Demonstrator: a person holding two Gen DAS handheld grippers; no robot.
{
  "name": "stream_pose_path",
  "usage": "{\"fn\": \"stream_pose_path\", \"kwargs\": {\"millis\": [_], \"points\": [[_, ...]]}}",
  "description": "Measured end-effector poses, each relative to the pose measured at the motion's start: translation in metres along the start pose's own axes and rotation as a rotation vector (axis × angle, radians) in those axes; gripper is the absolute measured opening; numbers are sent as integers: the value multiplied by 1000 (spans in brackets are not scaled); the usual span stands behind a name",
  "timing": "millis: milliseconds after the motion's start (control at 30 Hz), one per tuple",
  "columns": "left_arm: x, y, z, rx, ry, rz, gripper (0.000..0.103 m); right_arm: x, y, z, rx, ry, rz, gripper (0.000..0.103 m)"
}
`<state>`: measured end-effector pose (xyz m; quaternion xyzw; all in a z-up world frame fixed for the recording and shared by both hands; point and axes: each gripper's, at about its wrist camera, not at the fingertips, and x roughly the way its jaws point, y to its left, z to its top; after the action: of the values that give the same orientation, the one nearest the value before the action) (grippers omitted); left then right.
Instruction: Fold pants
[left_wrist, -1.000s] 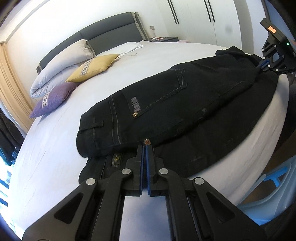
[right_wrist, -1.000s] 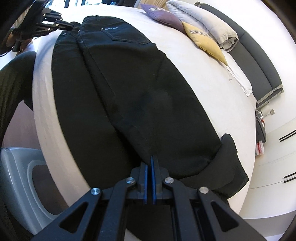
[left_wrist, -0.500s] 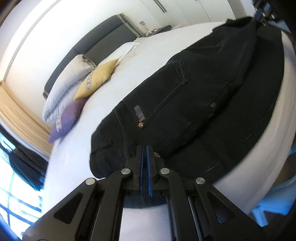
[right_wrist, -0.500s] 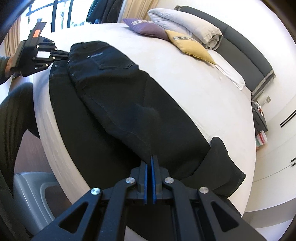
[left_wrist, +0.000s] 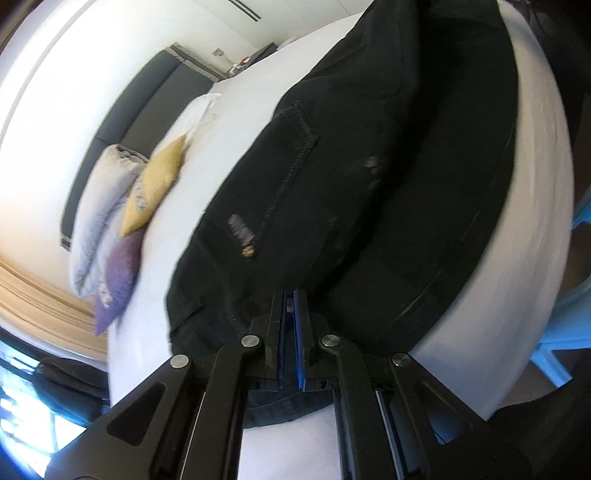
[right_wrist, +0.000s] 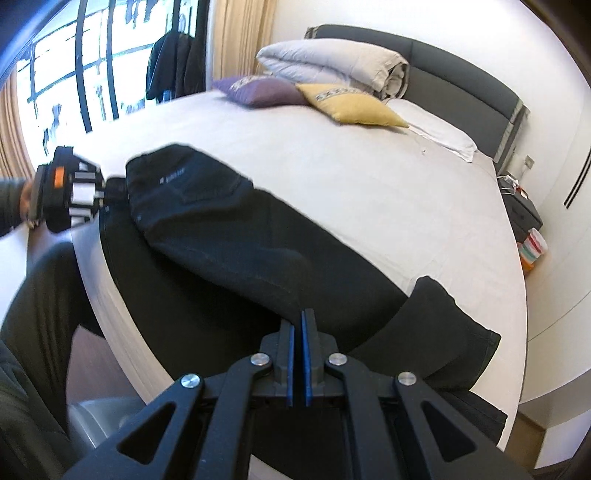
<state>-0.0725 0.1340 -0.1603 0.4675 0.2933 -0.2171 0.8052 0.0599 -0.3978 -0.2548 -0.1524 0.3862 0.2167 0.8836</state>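
Black pants (right_wrist: 236, 243) lie lengthwise along the near edge of the bed (right_wrist: 369, 192), one leg folded over the other, the lower leg overhanging the mattress edge. The waistband end points toward the window side of the bed; the hems lie at the opposite end, where one cuff (right_wrist: 443, 325) is turned out across the sheet.

Left tongs (left_wrist: 290, 306): jaws pressed nearly together, blue pads clamped on the waistband edge of the pants. In the right wrist view the same left tongs (right_wrist: 107, 192) meet the waistband corner at the bed's edge, with a hand (right_wrist: 27, 203) on the handle behind them.

Right tongs (right_wrist: 297, 325): jaws drawn close with only a thin slit between the blue pads, gripping the fabric of the upper leg near the hem end.

The left wrist view is blurred; the back pocket (left_wrist: 280, 173) stitching and a small label (left_wrist: 242, 232) on the pants are just legible.

At the head of the bed, against the dark headboard (right_wrist: 436, 62): a rolled grey duvet (right_wrist: 332, 62), a purple cushion (right_wrist: 258, 90), a yellow cushion (right_wrist: 351, 105) and a white pillow (right_wrist: 432, 129). All lie well apart from the pants.
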Motion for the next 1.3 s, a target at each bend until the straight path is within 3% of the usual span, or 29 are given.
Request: {"fn": "stream_pose_path", "kwargs": {"millis": [67, 100, 167, 200, 233, 533, 667, 700, 767, 833, 967, 1033, 1200, 1300], "points": [[1, -4, 3, 0, 5, 0, 6, -4, -2, 2, 16, -15, 5, 5], [1, -7, 5, 10, 0, 8, 16, -6, -3, 3, 23, -21, 7, 5], [-3, -12, 9, 28, -31, 36, 70, -10, -5, 5, 45, -36, 15, 5], [-5, -12, 12, 27, -56, 69, 102, -12, -7, 6, 60, -42, 21, 5], [-5, -11, 14, 26, -71, 76, 103, -12, -7, 6, 65, -45, 25, 5], [39, -7, 37, 46, -32, 126, 103, -23, -7, 6, 88, -82, 36, 5], [55, 1, 50, 3, -45, 124, 102, -30, -7, 8, 100, -105, 40, 5], [58, 2, 53, 0, -55, 121, 97, -30, -6, 9, 99, -107, 40, 5], [64, -2, 58, 13, -54, 105, 76, -31, -5, 8, 103, -110, 39, 5], [78, -6, 63, 33, -32, 79, 33, -32, -5, 8, 114, -118, 42, 5], [93, -6, 71, 25, -37, 76, 29, -36, -4, 8, 122, -130, 41, 5], [96, -1, 73, 5, -42, 82, 19, -37, -4, 7, 122, -129, 39, 5], [115, -1, 69, 21, -13, 83, 19, -37, -5, 2, 129, -131, 43, 5], [126, 4, 72, 3, -5, 66, 9, -35, 0, -1, 129, -123, 48, 5]]}}
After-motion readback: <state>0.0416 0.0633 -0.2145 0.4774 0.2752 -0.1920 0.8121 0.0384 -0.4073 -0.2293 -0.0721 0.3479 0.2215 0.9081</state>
